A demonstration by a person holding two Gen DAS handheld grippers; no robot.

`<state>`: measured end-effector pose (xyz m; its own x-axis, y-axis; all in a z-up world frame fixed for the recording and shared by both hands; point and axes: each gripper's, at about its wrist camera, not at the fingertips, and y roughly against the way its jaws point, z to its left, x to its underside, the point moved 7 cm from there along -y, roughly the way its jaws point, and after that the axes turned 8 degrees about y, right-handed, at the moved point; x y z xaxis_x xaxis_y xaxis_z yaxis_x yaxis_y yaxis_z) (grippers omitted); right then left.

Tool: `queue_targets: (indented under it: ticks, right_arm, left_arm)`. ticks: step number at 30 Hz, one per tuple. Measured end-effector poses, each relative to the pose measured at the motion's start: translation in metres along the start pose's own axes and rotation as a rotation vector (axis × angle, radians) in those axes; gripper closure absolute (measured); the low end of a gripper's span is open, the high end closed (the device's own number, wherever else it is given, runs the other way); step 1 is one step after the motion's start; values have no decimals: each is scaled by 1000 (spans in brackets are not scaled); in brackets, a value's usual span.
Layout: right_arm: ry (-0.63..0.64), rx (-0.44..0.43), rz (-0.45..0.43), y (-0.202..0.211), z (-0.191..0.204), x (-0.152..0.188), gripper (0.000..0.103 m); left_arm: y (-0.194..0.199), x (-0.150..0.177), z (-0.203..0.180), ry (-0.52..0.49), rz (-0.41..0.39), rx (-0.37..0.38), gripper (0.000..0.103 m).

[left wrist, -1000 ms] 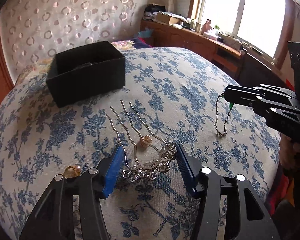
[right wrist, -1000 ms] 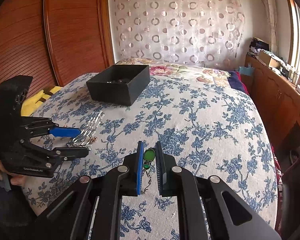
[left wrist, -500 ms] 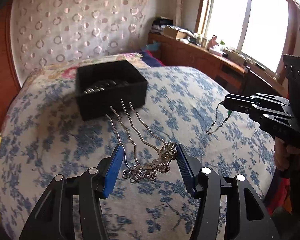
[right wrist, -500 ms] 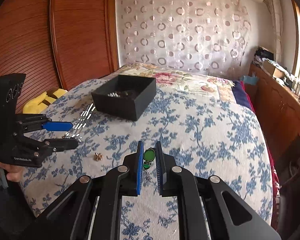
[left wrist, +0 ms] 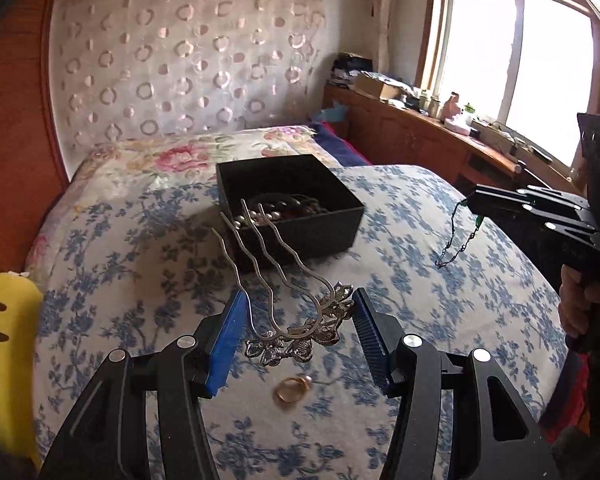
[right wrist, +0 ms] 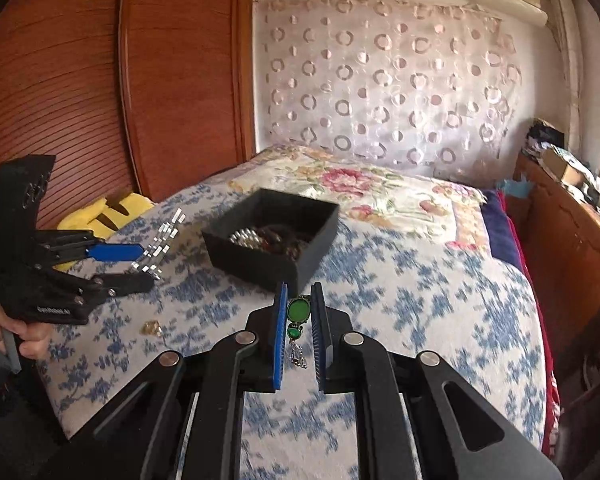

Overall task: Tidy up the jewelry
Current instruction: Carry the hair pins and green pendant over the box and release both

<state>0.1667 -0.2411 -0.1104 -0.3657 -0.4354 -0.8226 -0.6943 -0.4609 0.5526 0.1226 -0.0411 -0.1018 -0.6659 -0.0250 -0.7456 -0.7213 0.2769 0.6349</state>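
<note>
Both pieces are up off the bed (left wrist: 400, 280) now, and that is the change: a second ago the silver hair comb (left wrist: 296, 320) lay flat on the floral cover and the chain's tail brushed the fabric; now both are airborne and closing on the black box (left wrist: 300, 236).

The left gripper (left wrist: 296, 328) has its fingers clamped on the comb's ornate flower head, prongs pointing away toward 12 o'clock, their tips overlapping the box's near wall in the left wrist view. The box sits much closer than it did, pearls and dark beads visible inside.

The right gripper (right wrist: 299, 312) has its fingers pinched on the green-stone necklace (right wrist: 297, 312), the oval stone held between the pads and a short silver tail dangling beneath. From the left wrist camera the chain (left wrist: 458, 240) hangs free at about 2 o'clock, clear of the cover.

In the right wrist view the box (right wrist: 272, 240) lies just ahead at 12 o'clock, the left gripper (right wrist: 140, 264) at 9 o'clock beside it.

Left behind on the bed: a gold ring (left wrist: 290, 390), directly under the lifted comb, lying well short of the box.

So, I judge, two items are in transit, the drop into the box comes next, and the ring is one more pickup. The long prongs may snag the box rim.
</note>
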Motion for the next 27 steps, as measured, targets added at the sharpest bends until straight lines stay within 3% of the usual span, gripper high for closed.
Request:
queue_targets:
  ticks: [10, 15, 27]
  right_arm:
    - [20, -55, -51, -30, 9, -50, 90]
    - [18, -81, -34, -57, 7, -75, 90]
    - [-42, -94, 56, -116, -7, -74, 89]
  left_arm:
    - [-15, -15, 21, 24, -18, -25, 51]
    - [-18, -26, 26, 25, -32, -32, 51]
    - [-33, -56, 22, -1, -50, -34, 51]
